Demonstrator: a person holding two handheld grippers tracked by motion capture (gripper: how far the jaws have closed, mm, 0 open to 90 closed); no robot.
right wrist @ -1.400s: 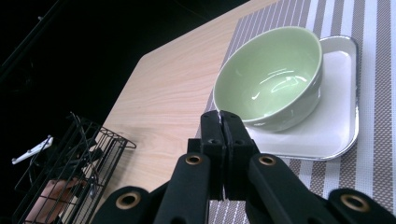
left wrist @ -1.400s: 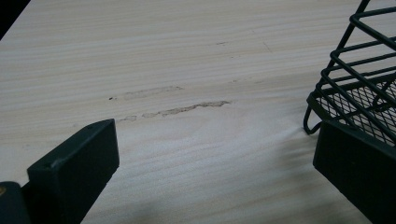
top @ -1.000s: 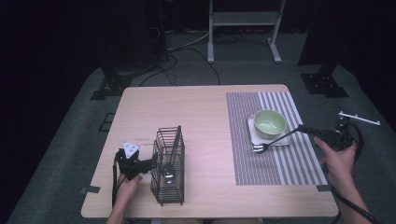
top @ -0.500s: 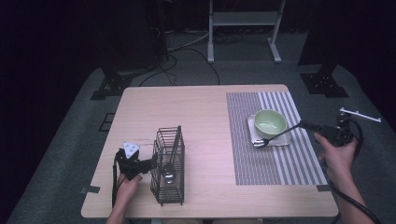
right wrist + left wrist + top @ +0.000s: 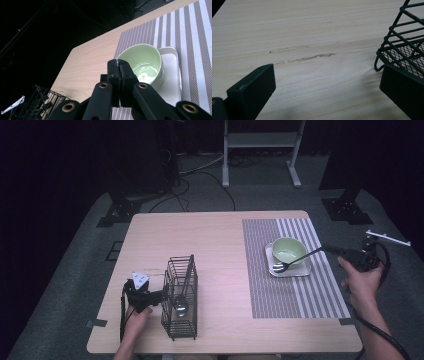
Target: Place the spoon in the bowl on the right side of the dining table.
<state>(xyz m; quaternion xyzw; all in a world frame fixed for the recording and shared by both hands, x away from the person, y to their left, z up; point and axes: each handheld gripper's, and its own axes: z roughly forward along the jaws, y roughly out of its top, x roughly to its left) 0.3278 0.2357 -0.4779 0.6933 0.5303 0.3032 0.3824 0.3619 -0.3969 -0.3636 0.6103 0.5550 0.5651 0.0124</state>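
A black wire basket (image 5: 180,320) stands at the table's front left with a spoon (image 5: 180,307) upright inside it. My left gripper (image 5: 161,295) lies on the wood just left of the basket, open; one jaw sits by the basket's corner (image 5: 387,57), and between the jaws (image 5: 327,82) lies bare wood. A pale green bowl (image 5: 288,250) sits on a small white tray (image 5: 300,270). My right gripper (image 5: 330,249) is shut on the handle of a second spoon (image 5: 295,259), whose head rests on the tray beside the bowl. In the right gripper view the shut jaws (image 5: 118,65) hide the handle in front of the bowl (image 5: 145,62).
A grey and white striped placemat (image 5: 320,290) covers the table's right side under the tray. Bare wood (image 5: 200,240) stretches across the middle and back left. Stand legs and cables lie on the dark floor beyond the far edge.
My right gripper has shifted slightly away and up, drawing the spoon's head from the tray's front left corner up against the bowl. The left gripper and basket have stayed put.
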